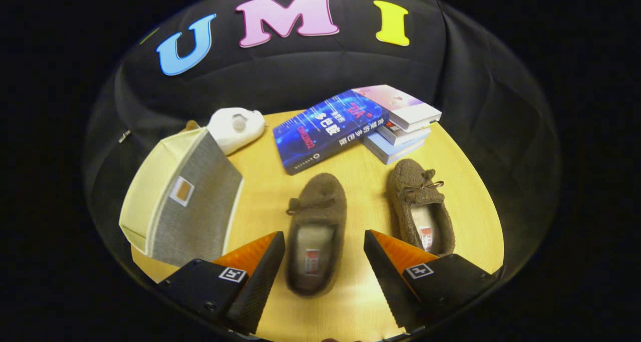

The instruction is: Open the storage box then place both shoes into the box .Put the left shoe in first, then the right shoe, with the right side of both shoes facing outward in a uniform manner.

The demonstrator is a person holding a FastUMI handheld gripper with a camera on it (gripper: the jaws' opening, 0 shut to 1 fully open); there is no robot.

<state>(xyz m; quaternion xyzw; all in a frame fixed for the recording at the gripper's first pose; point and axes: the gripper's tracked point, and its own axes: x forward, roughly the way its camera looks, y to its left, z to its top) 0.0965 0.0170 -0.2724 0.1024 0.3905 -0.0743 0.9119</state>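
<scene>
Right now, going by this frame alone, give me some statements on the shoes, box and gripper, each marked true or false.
1. The gripper is open, with the near fuzzy brown slipper between its fingers. True.
2. The pale yellow and grey fabric storage box is open. False: closed.
3. The second brown slipper is inside the box. False: on the wooden table.
4. The blue book leans on a stack of books. True.

Heel of left shoe (315,232) blurred, flanked by spread fingers of gripper (324,262), contact not discernible. Heel of right shoe (423,207) hidden behind one finger. Lower corner of storage box (183,199) covered by other finger. Book stack (400,126) partly overlapped by blue book (328,129). Insole labels too small to be read.
</scene>
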